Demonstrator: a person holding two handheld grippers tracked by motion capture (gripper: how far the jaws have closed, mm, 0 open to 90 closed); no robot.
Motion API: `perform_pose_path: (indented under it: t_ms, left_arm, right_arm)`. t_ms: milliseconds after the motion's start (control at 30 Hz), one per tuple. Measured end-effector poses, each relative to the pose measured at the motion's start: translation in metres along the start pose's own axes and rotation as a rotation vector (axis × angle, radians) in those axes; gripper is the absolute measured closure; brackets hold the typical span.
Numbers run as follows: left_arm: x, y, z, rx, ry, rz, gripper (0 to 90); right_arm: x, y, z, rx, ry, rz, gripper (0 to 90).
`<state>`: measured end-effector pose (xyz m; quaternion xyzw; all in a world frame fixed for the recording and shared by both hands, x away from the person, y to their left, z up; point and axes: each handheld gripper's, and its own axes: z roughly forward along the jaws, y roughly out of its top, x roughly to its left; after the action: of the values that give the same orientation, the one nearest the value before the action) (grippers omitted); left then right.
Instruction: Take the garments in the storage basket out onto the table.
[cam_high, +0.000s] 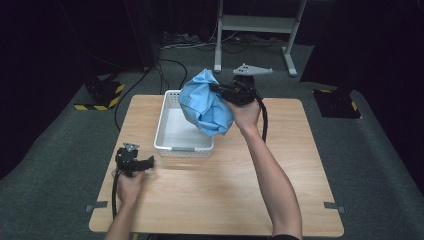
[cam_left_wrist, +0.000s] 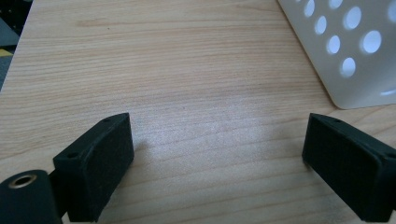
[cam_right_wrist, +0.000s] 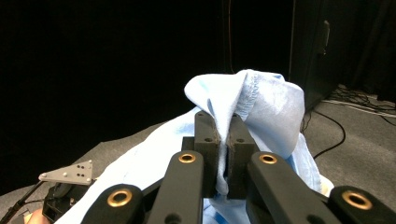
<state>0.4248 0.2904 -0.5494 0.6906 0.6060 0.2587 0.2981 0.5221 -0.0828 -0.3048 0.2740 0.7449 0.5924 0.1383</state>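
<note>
- the left gripper (cam_high: 148, 163) rests low on the pale wooden worktop (cam_high: 225, 195) near its front left corner; in the left gripper view its jaws stand wide apart with nothing but bare wood between them
- the white perforated plastic basket (cam_high: 170, 140) sits just beyond and to the right of that gripper, apart from it; one rounded corner (cam_left_wrist: 348, 70) shows in the left gripper view
- the crumpled light-blue cloth (cam_high: 206, 105) hangs in the air over the basket's right rim
- the right gripper (cam_high: 216, 89) is clamped tight on a hemmed fold of the cloth (cam_right_wrist: 243, 100), pads pinching the fabric between them
</note>
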Motion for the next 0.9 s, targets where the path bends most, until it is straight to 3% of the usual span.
perform_pose_path:
  t_ms: [333,900]
  left_arm:
    - [0.0,0.0,0.0,0.0,0.0,0.0,8.9]
    - [0.0,0.0,0.0,0.001,0.001,0.001,8.9]
  right_arm:
    - [-0.003,0.002,-0.009,-0.013,-0.014,-0.004,87.1]
    - [-0.017,0.003,-0.042,-0.067,-0.057,0.009,87.1]
